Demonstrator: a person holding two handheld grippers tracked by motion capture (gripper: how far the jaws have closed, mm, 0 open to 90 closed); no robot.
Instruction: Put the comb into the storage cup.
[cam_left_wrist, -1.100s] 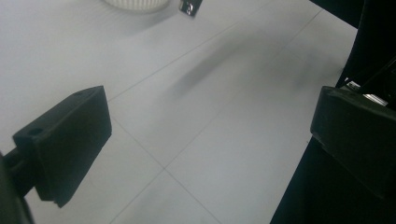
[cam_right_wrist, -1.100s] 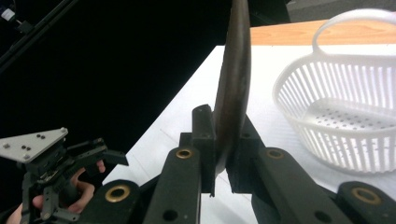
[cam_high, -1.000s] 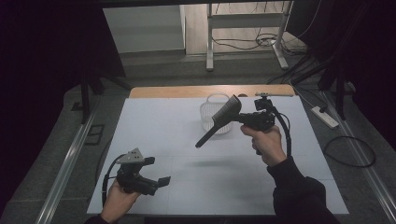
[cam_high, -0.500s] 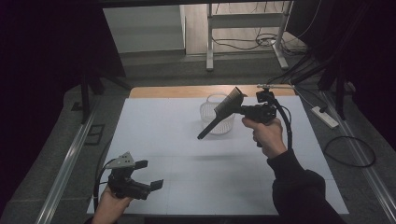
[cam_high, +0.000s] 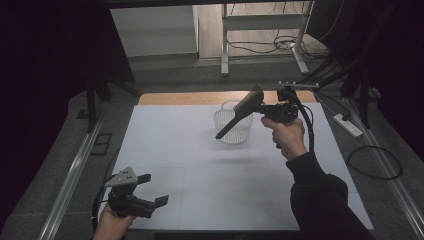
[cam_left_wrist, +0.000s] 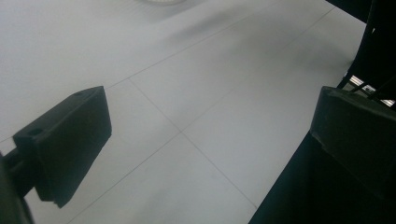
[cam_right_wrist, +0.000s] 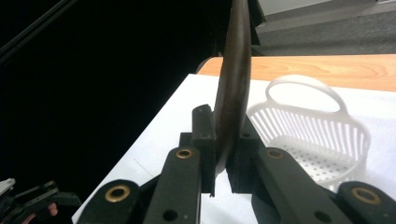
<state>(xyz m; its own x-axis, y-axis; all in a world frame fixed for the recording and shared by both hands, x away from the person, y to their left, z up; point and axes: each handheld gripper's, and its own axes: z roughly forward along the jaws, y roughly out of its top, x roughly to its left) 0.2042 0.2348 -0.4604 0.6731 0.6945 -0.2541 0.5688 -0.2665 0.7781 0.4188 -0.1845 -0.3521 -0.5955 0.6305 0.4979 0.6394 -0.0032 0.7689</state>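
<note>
I have the dark brush (cam_high: 240, 114) pinched in my right tongs (cam_high: 263, 108), held in the air over the white basket (cam_high: 233, 125) at the far side of the surface (cam_high: 190, 150). Lowering it in remains, I judge. My left tongs (cam_high: 150, 189) hang open, empty.

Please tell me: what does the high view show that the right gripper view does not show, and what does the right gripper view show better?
The high view alone gives the whole white table, the person's right hand and the full length of the dark comb, raised over the white basket. The right gripper view alone gives the grip up close: the right gripper has its jaws shut on the comb's edge. Both share the comb, the basket, the table, the wooden strip behind it and the left gripper, whose jaws stand open.
</note>
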